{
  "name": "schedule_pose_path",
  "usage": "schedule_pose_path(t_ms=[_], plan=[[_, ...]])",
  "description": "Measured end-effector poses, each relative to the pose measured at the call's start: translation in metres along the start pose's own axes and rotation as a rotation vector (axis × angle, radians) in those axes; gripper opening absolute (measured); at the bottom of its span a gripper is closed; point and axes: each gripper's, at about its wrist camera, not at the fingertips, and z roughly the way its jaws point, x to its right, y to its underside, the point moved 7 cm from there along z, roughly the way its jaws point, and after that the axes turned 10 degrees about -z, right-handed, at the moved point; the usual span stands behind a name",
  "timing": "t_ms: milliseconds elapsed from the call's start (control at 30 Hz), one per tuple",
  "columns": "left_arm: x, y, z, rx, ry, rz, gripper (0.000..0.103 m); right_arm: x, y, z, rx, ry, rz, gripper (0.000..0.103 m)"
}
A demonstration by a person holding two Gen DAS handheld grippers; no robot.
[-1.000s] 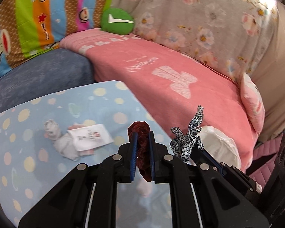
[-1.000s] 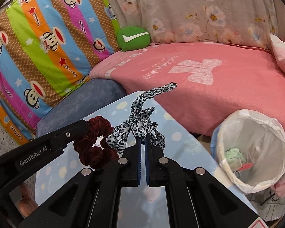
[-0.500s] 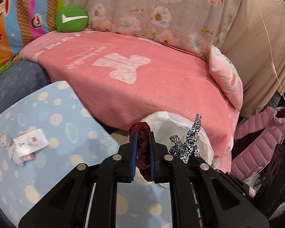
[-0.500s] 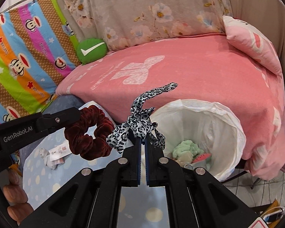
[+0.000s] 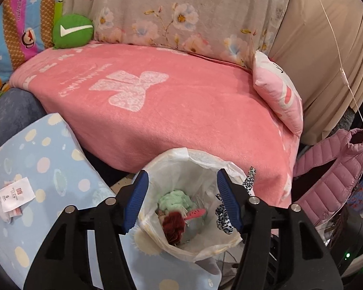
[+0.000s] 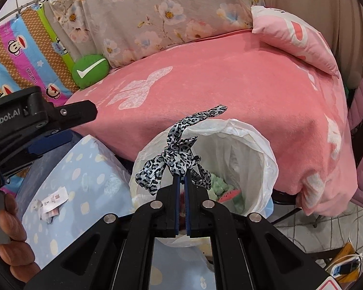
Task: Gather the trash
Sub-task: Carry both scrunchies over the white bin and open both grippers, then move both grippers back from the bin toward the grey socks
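My left tool hangs over the trash bin, fingers spread wide, nothing between them. Only the left view looks down into the liner: the dark red scrunchie lies inside, beside a pale green wad and a watermelon-pattern scrap. In the right view my own fingers hide the scrunchie; just the green wad and the scrap show.

My right tool is pressed together on the leopard-print hair tie, its loose ends sticking up in front of the bin's near rim. The left view catches only a sliver of it, behind my right-hand finger.

The right view shows the left tool's body off to the side, well apart from the tie.

Edges: the bin sits tight between the pink blanket's hanging edge and the dotted blue table. Crumpled tissue and a paper label lie on the table, well apart from the bin. A pink jacket crowds the far side.
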Motion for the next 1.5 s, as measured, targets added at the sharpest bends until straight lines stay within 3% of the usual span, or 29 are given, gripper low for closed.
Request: schedule_pose_path(t_ms=[267, 400, 467, 500, 533, 667, 800, 1100, 1500], plan=[[-0.027, 0.001, -0.006, 0.011, -0.062, -0.015, 0.056, -0.005, -0.001, 0.011, -0.014, 0.005, -0.011, 0.005], [-0.042, -0.001, -0.007, 0.013, -0.08, -0.039, 0.056, -0.014, -0.004, 0.013, -0.013, 0.017, -0.04, 0.013], [-0.05, -0.001, -0.008, 0.015, -0.089, -0.05, 0.056, -0.018, -0.006, 0.013, -0.007, 0.032, -0.056, 0.023], [-0.053, -0.001, -0.009, 0.016, -0.095, -0.054, 0.056, -0.02, -0.008, 0.012, -0.001, 0.038, -0.062, 0.036], [-0.056, 0.0, -0.01, 0.017, -0.1, -0.058, 0.057, -0.022, -0.009, 0.011, 0.007, 0.041, -0.064, 0.041], [-0.07, 0.001, -0.016, 0.036, -0.126, -0.075, 0.064, -0.03, -0.012, 0.007, 0.022, 0.04, -0.081, 0.043], [-0.083, 0.002, -0.021, 0.038, -0.134, -0.091, 0.064, -0.038, -0.01, 0.003, 0.023, 0.038, -0.1, 0.043], [-0.112, 0.006, -0.037, 0.054, -0.164, -0.133, 0.069, -0.068, -0.006, -0.006, 0.032, 0.02, -0.144, 0.057], [-0.165, 0.017, -0.057, 0.056, -0.215, -0.215, 0.073, -0.12, 0.009, -0.005, 0.019, -0.017, -0.203, 0.065]])
